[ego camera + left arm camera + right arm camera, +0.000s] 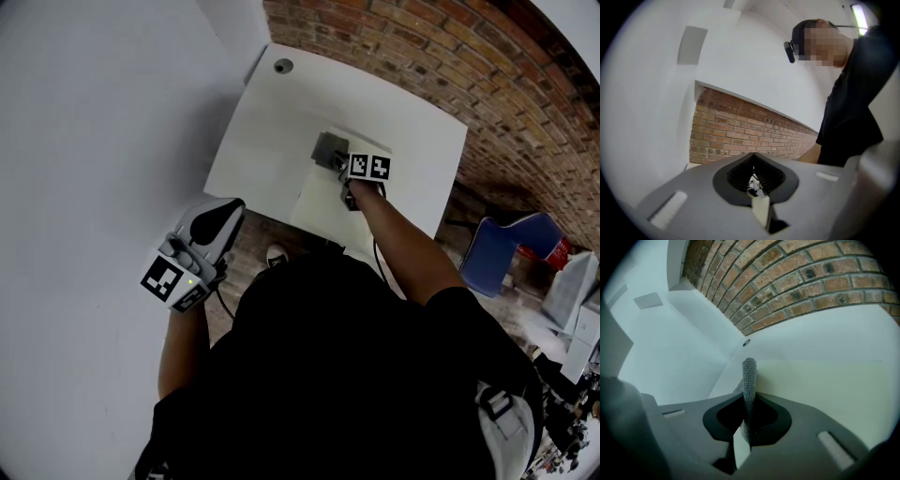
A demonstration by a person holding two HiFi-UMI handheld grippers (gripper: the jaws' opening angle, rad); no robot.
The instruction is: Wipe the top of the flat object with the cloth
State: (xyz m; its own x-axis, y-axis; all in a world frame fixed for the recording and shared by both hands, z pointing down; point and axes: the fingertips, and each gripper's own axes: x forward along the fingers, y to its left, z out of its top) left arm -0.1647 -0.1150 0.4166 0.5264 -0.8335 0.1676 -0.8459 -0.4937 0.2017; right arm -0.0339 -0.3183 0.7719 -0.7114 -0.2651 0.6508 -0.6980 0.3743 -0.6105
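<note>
Wipe step in hand: grey cloth (328, 148) held at the far corner of the flat object (319, 208).
Found right tongs (749, 401) clamped on the cloth, which stood upright between them, above the pale flat object by the bench's (272, 112) near edge; could not tell whether cloth touched it. Found left tongs (754, 180) closed on nothing, held clear off the bench's near-left corner. Reckoned next move called for pressing down and dragging the cloth toward the near edge.
</note>
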